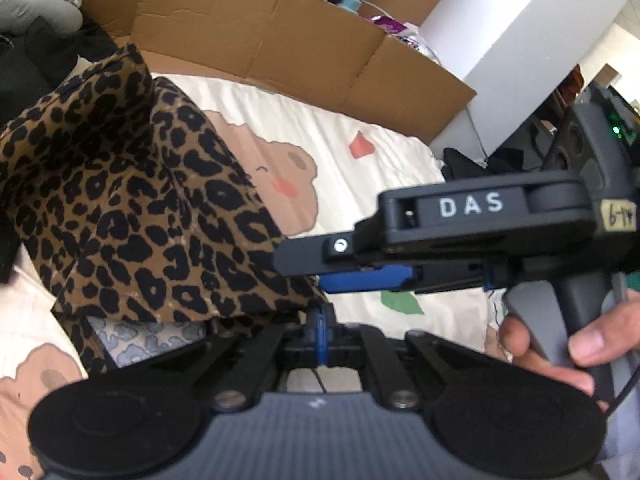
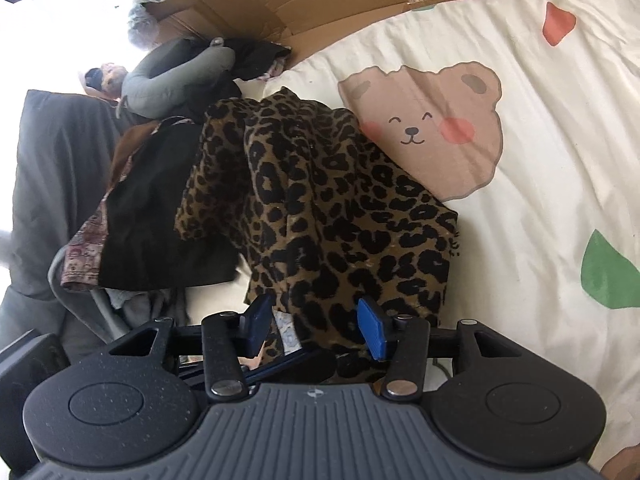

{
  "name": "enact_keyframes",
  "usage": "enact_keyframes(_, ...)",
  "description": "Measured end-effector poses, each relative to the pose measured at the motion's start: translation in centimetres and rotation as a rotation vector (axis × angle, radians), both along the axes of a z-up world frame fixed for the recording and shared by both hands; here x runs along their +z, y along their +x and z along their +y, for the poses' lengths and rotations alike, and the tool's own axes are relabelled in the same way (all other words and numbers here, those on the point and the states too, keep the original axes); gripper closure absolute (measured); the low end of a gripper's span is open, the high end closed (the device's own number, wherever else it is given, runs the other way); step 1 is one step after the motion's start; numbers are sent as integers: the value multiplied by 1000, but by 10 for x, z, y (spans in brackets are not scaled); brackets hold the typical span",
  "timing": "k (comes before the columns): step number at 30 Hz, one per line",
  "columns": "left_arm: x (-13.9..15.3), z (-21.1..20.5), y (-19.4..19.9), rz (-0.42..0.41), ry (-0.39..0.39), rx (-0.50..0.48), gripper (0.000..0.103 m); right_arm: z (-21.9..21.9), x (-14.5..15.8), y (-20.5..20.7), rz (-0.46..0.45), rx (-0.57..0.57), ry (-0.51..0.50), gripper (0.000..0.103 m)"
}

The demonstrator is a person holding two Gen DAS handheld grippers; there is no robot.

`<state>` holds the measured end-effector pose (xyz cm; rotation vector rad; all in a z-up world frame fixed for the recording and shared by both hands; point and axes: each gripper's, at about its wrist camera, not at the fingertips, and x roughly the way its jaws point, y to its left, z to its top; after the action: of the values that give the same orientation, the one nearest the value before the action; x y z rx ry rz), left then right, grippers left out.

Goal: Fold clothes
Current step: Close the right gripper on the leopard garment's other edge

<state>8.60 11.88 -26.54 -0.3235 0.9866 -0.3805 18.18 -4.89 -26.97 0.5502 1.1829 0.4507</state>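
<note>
A leopard-print garment [image 1: 132, 200] is lifted off the bear-print bedsheet [image 1: 360, 184] and hangs in folds. My left gripper [image 1: 320, 336] is at its lower edge, blue pads pressed together on the fabric. My right gripper [image 1: 298, 270] comes in from the right, seen side-on, a hand [image 1: 560, 352] on its handle. In the right wrist view the leopard-print garment [image 2: 340, 220] drapes ahead of and between the fingers of my right gripper [image 2: 314, 328], which stands open. Its blue pads [image 2: 372, 332] are well apart, with cloth in the gap.
Flattened cardboard [image 1: 280, 36] lines the bed's far side. A pile of dark and patterned clothes [image 2: 152, 216] and a grey neck pillow [image 2: 176, 76] lie left of the garment. The bear-print bedsheet [image 2: 540, 160] stretches bare to the right.
</note>
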Motion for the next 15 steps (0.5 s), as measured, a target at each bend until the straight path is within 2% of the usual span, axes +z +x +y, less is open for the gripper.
enact_keyframes(11,-4,-4,-2,-25,-4,1,103,32,2,1,-75,94,-78,51)
enact_keyframes(14,-5,-5,-3,-31,-10,7,103,37,2,1,-87,111,-88,53)
enact_keyframes(15,-4,-4,-3,-32,-11,7,103,37,1,1,-85,113,-88,57)
